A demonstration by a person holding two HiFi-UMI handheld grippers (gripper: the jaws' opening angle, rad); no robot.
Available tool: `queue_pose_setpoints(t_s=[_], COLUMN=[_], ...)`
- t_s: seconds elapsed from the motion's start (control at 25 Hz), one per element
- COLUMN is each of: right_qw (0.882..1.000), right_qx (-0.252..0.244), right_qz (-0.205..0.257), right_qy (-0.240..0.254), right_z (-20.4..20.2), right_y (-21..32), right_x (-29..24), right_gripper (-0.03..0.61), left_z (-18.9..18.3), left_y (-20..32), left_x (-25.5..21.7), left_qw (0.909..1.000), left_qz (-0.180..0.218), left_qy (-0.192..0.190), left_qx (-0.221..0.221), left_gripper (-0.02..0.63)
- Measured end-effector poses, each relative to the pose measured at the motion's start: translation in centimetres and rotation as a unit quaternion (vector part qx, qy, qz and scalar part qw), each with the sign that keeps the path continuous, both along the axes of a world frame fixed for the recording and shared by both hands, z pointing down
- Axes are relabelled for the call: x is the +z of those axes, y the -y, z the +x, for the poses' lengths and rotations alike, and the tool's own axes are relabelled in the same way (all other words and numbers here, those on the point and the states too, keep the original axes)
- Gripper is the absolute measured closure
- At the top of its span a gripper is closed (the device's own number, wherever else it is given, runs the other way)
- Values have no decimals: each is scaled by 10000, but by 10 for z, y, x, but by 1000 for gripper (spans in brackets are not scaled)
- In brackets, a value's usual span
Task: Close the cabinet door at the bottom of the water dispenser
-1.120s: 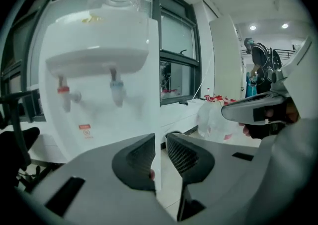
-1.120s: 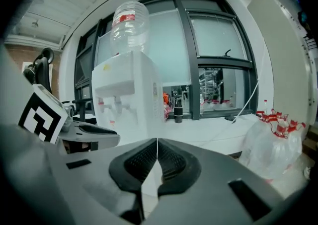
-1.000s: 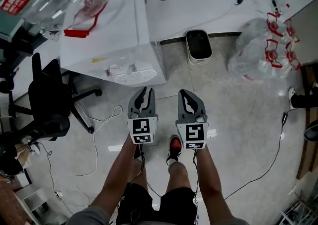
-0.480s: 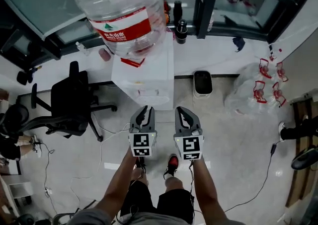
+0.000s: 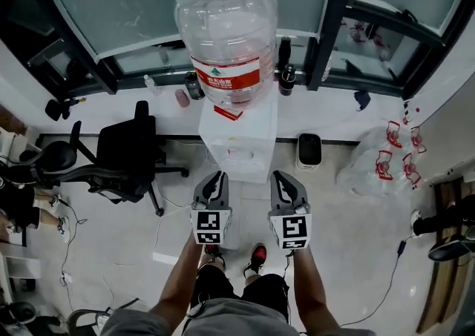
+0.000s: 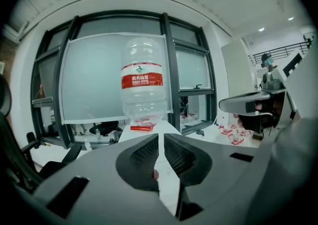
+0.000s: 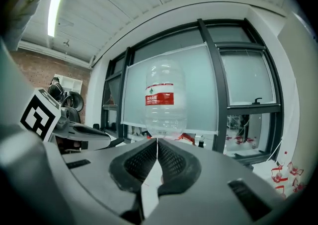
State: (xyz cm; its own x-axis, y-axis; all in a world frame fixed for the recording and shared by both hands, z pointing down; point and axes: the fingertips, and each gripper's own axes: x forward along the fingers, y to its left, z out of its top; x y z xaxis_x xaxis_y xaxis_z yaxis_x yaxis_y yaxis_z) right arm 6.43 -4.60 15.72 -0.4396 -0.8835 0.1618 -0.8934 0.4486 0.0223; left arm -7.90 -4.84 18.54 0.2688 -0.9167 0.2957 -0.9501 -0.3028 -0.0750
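The white water dispenser [image 5: 239,142] stands against the window wall and carries a big clear bottle [image 5: 230,30] with a red label. From above I cannot make out its bottom cabinet door. Both grippers hover side by side just in front of it, pointing at it. My left gripper [image 5: 215,177] has just been closing: a narrow gap is left at the tips [image 6: 161,137], with nothing between them. My right gripper [image 5: 284,176] is shut and empty, its tips meeting [image 7: 157,140]. In both gripper views only the bottle [image 6: 143,85] [image 7: 165,100] shows above the jaws.
A black office chair [image 5: 126,156] stands left of the dispenser and a small bin [image 5: 309,150] right of it. Clear bags of bottles [image 5: 378,164] lie further right. Cables [image 5: 386,282] trail over the floor. Someone's feet [image 5: 438,223] show at the right edge.
Both grippers have risen together and now point nearly level. The head view has lifted from the floor to the whole dispenser and window. The left jaws have narrowed.
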Motion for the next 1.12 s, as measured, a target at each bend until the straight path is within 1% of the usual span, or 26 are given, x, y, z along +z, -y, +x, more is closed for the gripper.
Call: queue_pose_setpoints(t_s=[0.24,0.56,0.68,0.8,0.92,1.12], right_qw=[9999,9998,9999,9997,9996,9997], right_qx=[-23,3,31,-8,-48,-38], right_qz=[117,178,124,186,269,232], right_qy=[12,12,84,152,112,93], right_z=[-1,6,8,6,3,3], right_y=[-20,-53,-62,-63,-62,-62], right_x=[-26,-35,-37,-42,-44,-42], right_gripper=[557,557,557,557,557,557], left_z=[-12,-23,-28,-29,-29,-27], left_y=[-25,-58,-68,-71,-72,-72], left_x=[-33,-49,-49,-56,-59,-60], left_qw=[9999,9995,9995,9995,9994,9995], left_qz=[116,213,186,197,243,259], left_qy=[19,-61,-54,-27,-28,-33], left_qx=[-70,-205,-248,-236,-230,-195], left_gripper=[566,568,567,566,568,568])
